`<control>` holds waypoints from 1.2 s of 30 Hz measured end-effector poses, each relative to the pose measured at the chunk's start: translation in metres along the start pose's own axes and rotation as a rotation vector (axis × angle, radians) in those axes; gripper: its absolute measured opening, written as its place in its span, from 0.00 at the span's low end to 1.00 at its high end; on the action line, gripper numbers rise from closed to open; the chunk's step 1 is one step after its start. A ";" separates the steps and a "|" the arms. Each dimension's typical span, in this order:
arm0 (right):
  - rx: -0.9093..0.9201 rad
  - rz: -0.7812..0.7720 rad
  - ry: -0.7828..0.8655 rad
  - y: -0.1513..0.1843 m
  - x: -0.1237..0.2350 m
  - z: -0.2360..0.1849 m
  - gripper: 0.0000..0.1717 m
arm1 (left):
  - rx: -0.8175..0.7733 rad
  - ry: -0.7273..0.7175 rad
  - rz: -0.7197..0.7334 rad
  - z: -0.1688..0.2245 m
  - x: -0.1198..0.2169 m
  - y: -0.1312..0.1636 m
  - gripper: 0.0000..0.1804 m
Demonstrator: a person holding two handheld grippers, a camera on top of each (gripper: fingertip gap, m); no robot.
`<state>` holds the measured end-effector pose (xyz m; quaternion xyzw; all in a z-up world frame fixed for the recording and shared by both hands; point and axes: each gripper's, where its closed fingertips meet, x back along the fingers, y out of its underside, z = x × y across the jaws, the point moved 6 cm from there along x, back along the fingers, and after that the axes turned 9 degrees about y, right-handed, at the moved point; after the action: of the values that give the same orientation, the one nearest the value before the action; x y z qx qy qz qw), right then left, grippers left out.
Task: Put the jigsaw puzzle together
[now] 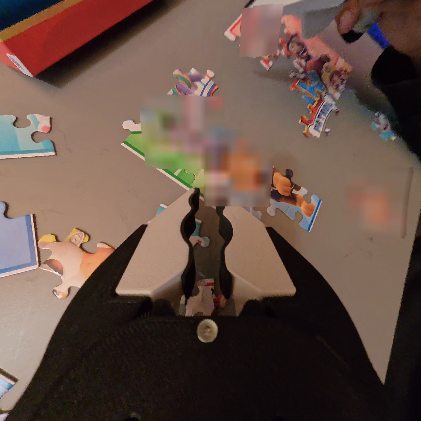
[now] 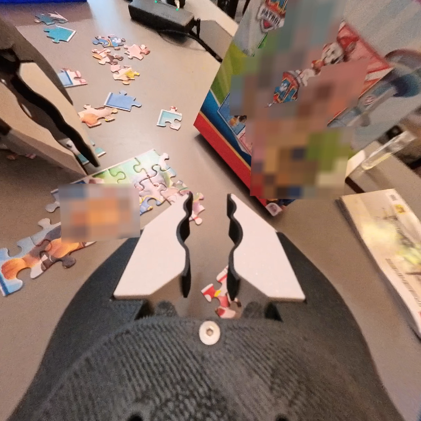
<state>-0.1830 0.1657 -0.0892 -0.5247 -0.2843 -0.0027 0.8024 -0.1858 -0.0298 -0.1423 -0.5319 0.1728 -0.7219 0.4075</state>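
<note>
1. Left gripper [image 1: 207,205]: grey fingers with black wavy pads, parted only narrowly, nothing clamped; bare grey table [image 1: 91,182] visible in the slit. Right fingertip covered by a blurred patch.
2. Just ahead of the left jaws: joined part of a cardboard jigsaw with a green and white straight border [image 1: 182,177]. Border running diagonally, from far-left down toward the left fingertip, almost touching it. Long axis of this part along the same diagonal.
3. Below the left jaws, near their base: a loose white and red jigsaw piece [image 1: 205,293], flat on the table. To the left of the jaws: a loose cream and orange piece [image 1: 68,259] and a blue corner piece [image 1: 16,241].
4. Right gripper [image 2: 208,198]: jaws clearly apart, wider than the left ones, gripping nothing; only table between the tips.
5. Just beside the left tip of the right jaws: a loose pink and white piece [image 2: 196,209], flat, its long axis about parallel to the fingers, partly hidden behind the finger.
6. Under the right jaws, near the base of the right finger: a red and white piece [image 2: 222,293].
7. Ahead and to the right of the right jaws: a red-sided cardboard box [image 2: 218,145], standing on the table, well apart from the tips.
</note>
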 end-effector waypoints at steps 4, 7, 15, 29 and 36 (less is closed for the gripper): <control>0.132 0.073 0.136 0.002 0.018 0.012 0.17 | 0.021 0.019 0.121 -0.003 0.015 -0.010 0.04; 0.156 0.075 0.176 0.012 0.027 0.021 0.16 | 0.040 -0.035 0.175 -0.013 0.024 -0.012 0.02; 0.076 0.146 0.187 0.013 0.050 0.037 0.15 | 0.097 -0.252 0.391 -0.042 0.063 -0.016 0.00; -0.279 0.271 0.131 0.018 0.062 0.058 0.09 | 0.075 -0.338 0.616 -0.043 0.105 -0.021 0.00; -0.320 0.268 0.122 0.023 0.057 0.060 0.09 | 0.027 -0.359 0.575 -0.039 0.100 -0.023 0.00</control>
<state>-0.1555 0.2433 -0.0648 -0.6775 -0.1586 0.0271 0.7177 -0.2408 -0.1004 -0.0784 -0.5744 0.2318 -0.4745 0.6255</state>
